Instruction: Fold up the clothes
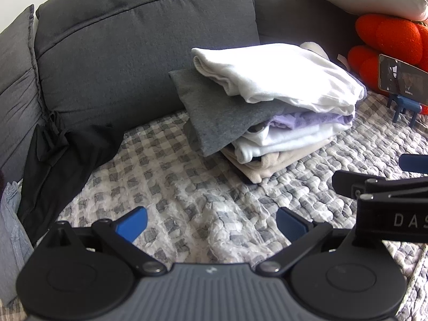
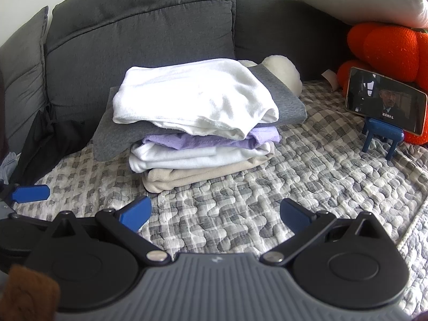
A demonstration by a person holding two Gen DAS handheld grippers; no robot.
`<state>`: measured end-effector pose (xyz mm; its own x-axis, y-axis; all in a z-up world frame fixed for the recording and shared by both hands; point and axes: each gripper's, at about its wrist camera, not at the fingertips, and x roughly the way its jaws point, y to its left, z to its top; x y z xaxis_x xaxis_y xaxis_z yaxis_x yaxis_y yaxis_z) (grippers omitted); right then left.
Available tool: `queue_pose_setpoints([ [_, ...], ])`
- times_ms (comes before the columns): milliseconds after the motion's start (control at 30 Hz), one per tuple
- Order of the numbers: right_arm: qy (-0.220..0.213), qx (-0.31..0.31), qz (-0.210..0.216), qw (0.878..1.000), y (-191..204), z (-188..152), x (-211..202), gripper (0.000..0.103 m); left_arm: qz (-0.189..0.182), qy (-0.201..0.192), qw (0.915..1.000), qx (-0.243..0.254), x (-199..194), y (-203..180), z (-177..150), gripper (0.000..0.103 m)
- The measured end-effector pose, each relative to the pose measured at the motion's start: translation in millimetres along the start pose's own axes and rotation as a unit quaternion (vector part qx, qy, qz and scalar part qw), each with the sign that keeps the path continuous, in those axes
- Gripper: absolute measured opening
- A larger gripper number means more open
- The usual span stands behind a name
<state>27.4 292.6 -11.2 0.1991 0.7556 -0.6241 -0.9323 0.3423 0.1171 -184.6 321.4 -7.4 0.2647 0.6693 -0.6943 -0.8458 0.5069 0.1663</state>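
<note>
A stack of clothes [image 2: 198, 123] is set on the quilt [image 2: 240, 208], before the sofa back [image 2: 139, 26]. A phone [image 2: 386, 100] is propped on a stand [image 2: 382, 136] at the right, with cushions [image 2: 388, 42] behind it. More clothes [image 1: 50, 165] are bunched at the far left.

Each tool [image 1: 211, 223] [image 2: 215, 214] has blue fingertips, black linkage arms with silver screws, and a ribbed grey body.

Both wrist views low, facing shared clothes stack [image 1: 270, 107].
</note>
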Motion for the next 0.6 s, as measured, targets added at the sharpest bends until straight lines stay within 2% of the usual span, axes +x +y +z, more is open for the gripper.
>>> queue_pose_setpoints([
  [600, 0.002, -0.004, -0.001, 1.0, 0.0, -0.9, 1.2, 0.103, 0.003, 0.002, 1.0, 0.0, 1.1, -0.6, -0.7, 0.102],
])
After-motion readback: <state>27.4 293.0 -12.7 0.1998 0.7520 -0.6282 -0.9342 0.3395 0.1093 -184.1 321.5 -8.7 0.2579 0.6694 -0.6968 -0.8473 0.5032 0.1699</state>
